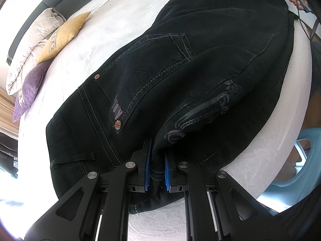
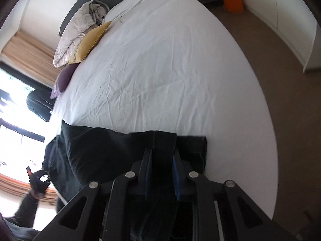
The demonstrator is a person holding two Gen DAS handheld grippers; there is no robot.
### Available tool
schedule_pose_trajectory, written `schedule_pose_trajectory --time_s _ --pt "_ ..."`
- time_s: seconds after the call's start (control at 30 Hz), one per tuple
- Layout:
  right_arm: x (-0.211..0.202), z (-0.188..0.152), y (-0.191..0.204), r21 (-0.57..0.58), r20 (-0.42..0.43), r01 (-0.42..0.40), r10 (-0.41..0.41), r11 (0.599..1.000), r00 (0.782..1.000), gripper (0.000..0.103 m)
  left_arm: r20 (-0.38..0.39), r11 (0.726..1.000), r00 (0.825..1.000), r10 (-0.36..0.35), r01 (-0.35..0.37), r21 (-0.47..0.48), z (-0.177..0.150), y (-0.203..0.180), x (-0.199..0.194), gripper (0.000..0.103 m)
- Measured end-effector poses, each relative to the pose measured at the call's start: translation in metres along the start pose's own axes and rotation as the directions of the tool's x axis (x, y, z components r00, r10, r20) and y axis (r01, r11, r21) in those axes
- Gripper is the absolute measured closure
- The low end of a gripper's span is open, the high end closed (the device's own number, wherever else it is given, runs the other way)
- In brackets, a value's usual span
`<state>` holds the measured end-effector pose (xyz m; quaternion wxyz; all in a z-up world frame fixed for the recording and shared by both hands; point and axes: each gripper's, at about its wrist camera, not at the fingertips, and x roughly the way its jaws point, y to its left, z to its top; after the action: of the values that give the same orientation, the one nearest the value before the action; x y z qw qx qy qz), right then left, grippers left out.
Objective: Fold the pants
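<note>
Both tongs grip: your left gripper (image 1: 157, 172) is clamped on the hem fold of the black pants (image 1: 180, 76), your right gripper (image 2: 160, 172) is nearly closed on cloth at the opposite end, so the garment's long axis spans your 2 hands across the white bed (image 2: 160, 70).

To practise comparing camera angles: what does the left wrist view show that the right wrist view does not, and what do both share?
Only the left wrist view shows the back pocket with copper rivets and the printed pattern on the black pants.

Only the right wrist view shows the orange bin, the brown carpet and the curtain.

Both show the white bed, the yellow cushion, the purple cushion, and a hand-held gripper clamped on pants fabric.
</note>
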<state>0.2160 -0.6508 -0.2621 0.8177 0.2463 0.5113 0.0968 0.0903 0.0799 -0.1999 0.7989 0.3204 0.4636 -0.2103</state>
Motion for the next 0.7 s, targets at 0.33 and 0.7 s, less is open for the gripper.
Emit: schedule_pose_trajectory --time_s 0.33,0.7 --pt "-0.022 0.015 0.006 0.035 0.114 0.250 -0.252 0.968 0.961 0.078 0.012 0.999 0.999 0.044 -0.044 -0.005 -0.001 -0.008 0.000 0.093" --pt "-0.084 -0.087 -0.020 0.336 0.208 -0.121 0.052 0.934 0.977 0.063 0.024 0.998 0.998 0.052 -0.051 -0.037 -0.006 -0.012 -0.003 0.093"
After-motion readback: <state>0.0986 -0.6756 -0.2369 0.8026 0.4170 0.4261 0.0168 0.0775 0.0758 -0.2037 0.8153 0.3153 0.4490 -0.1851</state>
